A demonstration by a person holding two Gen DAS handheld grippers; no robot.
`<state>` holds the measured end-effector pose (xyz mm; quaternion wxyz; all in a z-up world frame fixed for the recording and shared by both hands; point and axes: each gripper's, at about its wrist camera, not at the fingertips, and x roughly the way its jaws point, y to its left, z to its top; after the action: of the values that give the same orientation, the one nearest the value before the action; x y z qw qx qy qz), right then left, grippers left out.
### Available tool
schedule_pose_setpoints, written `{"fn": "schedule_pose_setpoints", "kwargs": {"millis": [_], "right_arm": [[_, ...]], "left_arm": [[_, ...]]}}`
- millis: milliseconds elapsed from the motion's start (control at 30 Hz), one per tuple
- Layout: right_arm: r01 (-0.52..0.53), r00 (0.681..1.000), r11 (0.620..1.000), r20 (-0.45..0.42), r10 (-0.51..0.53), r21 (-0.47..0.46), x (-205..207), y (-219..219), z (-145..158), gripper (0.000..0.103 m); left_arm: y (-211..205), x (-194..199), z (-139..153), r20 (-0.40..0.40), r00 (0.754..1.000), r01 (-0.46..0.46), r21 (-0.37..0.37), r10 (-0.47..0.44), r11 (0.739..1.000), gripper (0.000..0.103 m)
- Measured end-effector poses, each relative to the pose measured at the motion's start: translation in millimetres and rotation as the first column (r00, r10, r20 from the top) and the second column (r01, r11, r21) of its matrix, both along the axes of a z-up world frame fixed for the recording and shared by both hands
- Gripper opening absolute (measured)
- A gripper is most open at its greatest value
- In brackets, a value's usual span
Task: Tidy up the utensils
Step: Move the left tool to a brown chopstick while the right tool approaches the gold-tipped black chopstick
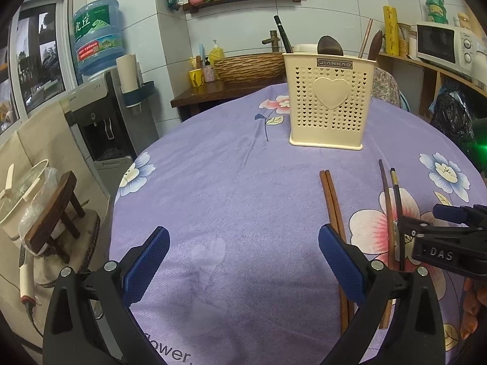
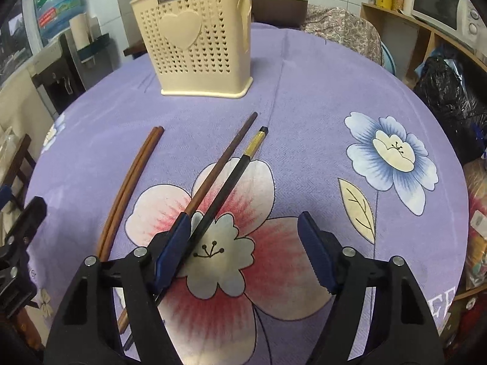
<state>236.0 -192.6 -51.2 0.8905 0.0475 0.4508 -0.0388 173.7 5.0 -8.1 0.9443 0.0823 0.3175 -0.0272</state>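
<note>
A cream utensil holder [image 1: 330, 103] [image 2: 197, 48] stands at the far side of the purple flowered tablecloth [image 1: 228, 167], with spoons and chopsticks in it. A pair of reddish-brown chopsticks [image 1: 333, 200] [image 2: 134, 176] lies flat on the cloth. To their right lie a dark brown chopstick [image 1: 386, 200] [image 2: 225, 155] and a black, gold-banded chopstick [image 1: 397, 194] [image 2: 240, 164]. My right gripper [image 2: 243, 217] [image 1: 426, 222] is open low over these two; the black one runs between its fingers, close against the left pad. My left gripper [image 1: 243, 231] is open and empty, its right finger over the reddish pair.
A water dispenser [image 1: 100, 121] and a small wooden stool [image 1: 57, 213] stand off the table's left edge. A black bag [image 2: 447, 91] and shelves with a microwave [image 1: 441, 45] are on the right. A wooden side table with a basket [image 1: 249, 67] sits behind the holder.
</note>
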Motion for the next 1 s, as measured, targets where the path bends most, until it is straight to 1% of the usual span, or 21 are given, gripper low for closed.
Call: {"fn": "schedule_pose_setpoints", "kwargs": {"millis": [100,167,267,367,467,533,600,633,700,767,800,867,933,1000], "right_arm": [[0.007,1.000,0.999,0.004,-0.007,-0.043,2.7,5.9,-2.2,0.073],[0.006,1.000,0.999,0.000,-0.006,-0.046,5.2,5.7,-2.8,0.072],[-0.035,0.999,0.997,-0.023,0.034,-0.071,5.9,0.8,-0.8,0.072],[-0.041,0.998,0.998,-0.054,0.038,-0.050,3.6,-21.4,-0.6,0.072],[0.001,0.998,0.998,-0.069,-0.006,-0.069,1.1,-49.0,1.0,0.072],[0.025,0.997,1.000,-0.072,-0.026,-0.017,-0.7,-65.6,0.1,0.072],[0.051,0.997,0.998,-0.053,-0.049,0.037,-4.2,-74.8,1.8,0.072],[0.065,0.997,0.996,-0.038,-0.062,0.064,-6.4,-78.1,2.9,0.072],[0.089,0.996,0.992,-0.017,-0.088,0.094,-9.9,-81.0,3.5,0.072],[0.097,0.995,0.991,-0.003,-0.097,0.088,-10.9,-77.9,2.7,0.072],[0.099,0.995,0.992,0.004,-0.100,0.083,-11.5,-76.6,2.4,0.072],[0.099,0.995,0.993,0.010,-0.100,0.068,-12.9,-72.5,1.7,0.072],[0.094,0.995,0.994,0.011,-0.094,0.055,-12.5,-69.8,0.5,0.073],[0.091,0.996,0.994,0.012,-0.091,0.056,-13.0,-70.0,0.9,0.074]], "left_arm": [[1.5,-0.1,-2.0,-0.007,1.000,-0.004,-0.009,0.003,1.000,0.097],[1.9,0.8,-3.7,-0.014,1.000,-0.005,-0.010,0.005,1.000,0.097],[1.1,1.0,-4.5,-0.020,1.000,0.000,-0.005,0.000,1.000,0.097],[0.6,0.3,-4.7,-0.023,1.000,0.008,-0.001,-0.008,1.000,0.097],[-2.4,2.3,-6.5,-0.037,0.999,0.024,0.012,-0.024,1.000,0.097],[-7.9,3.0,-7.9,-0.045,0.998,0.042,0.022,-0.041,0.999,0.097],[-15.5,4.8,-9.9,-0.062,0.996,0.067,0.030,-0.065,0.997,0.097],[-17.6,5.4,-11.2,-0.072,0.994,0.080,0.030,-0.078,0.996,0.096],[-21.9,7.2,-13.1,-0.094,0.991,0.103,0.020,-0.100,0.995,0.088],[-26.3,10.7,-15.7,-0.124,0.985,0.123,0.011,-0.121,0.992,0.082],[-28.9,12.9,-17.7,-0.137,0.982,0.133,0.015,-0.129,0.991,0.078],[-32.1,15.8,-22.0,-0.154,0.980,0.133,0.030,-0.127,0.991,0.073],[-33.9,17.6,-24.8,-0.169,0.977,0.136,0.030,-0.130,0.990,0.072],[-33.7,15.9,-25.0,-0.173,0.975,0.142,0.003,-0.139,0.990,0.072]]}}
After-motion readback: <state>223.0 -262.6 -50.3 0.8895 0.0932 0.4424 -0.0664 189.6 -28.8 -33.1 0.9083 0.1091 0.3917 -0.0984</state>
